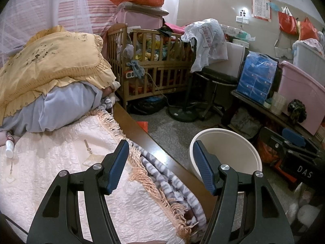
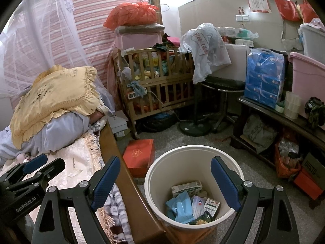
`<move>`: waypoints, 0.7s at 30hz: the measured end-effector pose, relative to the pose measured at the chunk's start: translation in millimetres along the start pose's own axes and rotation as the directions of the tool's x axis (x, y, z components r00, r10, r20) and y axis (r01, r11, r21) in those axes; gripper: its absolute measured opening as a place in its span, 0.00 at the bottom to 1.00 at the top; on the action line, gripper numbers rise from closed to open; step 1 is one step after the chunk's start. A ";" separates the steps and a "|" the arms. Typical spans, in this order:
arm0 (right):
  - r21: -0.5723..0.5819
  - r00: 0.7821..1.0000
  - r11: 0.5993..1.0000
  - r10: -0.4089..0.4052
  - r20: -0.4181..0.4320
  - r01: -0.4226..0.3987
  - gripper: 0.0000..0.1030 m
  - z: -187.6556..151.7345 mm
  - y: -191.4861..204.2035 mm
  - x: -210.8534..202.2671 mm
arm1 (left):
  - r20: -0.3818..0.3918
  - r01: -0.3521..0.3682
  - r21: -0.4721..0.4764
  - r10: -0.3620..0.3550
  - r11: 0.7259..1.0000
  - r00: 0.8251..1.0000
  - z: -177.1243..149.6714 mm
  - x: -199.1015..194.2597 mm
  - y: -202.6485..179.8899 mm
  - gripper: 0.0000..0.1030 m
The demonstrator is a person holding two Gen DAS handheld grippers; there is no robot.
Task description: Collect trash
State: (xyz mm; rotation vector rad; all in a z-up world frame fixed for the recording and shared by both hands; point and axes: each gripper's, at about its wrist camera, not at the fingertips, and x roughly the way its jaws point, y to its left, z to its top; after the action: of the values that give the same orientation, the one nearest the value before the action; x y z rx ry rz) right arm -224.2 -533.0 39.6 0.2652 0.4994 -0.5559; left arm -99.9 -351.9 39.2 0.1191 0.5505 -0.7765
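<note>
A cream waste bin stands on the floor beside the bed; inside lie a small carton, blue wrappers and several other packets. My right gripper hangs open above the bin with nothing between its fingers. My left gripper is open over the bed's edge, empty, with the bin just to its right. The left gripper also shows at the lower left of the right wrist view, and the right gripper shows at the right of the left wrist view. A small white bottle lies on the bedspread at the far left.
The bed has a cream quilt, a yellow pillow and a wooden side rail. A red box lies on the floor by the bin. A wooden crib, a fan stand, a stool and a low shelf crowd the room.
</note>
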 end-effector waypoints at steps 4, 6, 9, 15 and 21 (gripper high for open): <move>-0.001 1.000 1.000 -0.001 -0.001 0.001 0.86 0.5 -0.2 0.4 | 0.001 -0.001 0.001 0.001 1.000 1.000 0.3 0.0 0.1 0.62; -0.001 1.000 1.000 0.001 -0.002 -0.001 0.86 -0.8 -0.9 1.2 | -0.001 0.000 0.000 0.000 1.000 1.000 -0.9 0.3 0.1 0.62; 0.001 1.000 1.000 0.003 -0.005 -0.003 0.86 -3.1 -2.6 2.2 | 0.000 -0.001 0.000 0.001 1.000 1.000 -0.6 0.3 0.0 0.62; 0.002 1.000 1.000 0.002 -0.006 -0.002 0.86 -4.7 -4.3 3.1 | -0.003 0.002 0.002 -0.002 1.000 1.000 -3.3 0.4 -1.2 0.62; 0.001 1.000 1.000 0.005 -0.007 -0.005 0.87 -3.9 -4.8 3.7 | -0.005 0.002 0.003 -0.002 1.000 1.000 -8.2 0.7 -3.0 0.62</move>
State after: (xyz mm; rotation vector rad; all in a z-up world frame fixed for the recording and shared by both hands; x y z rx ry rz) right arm -225.7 -537.0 33.8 0.2694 0.5052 -0.5507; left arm -105.1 -352.1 32.1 0.1228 0.5543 -0.7794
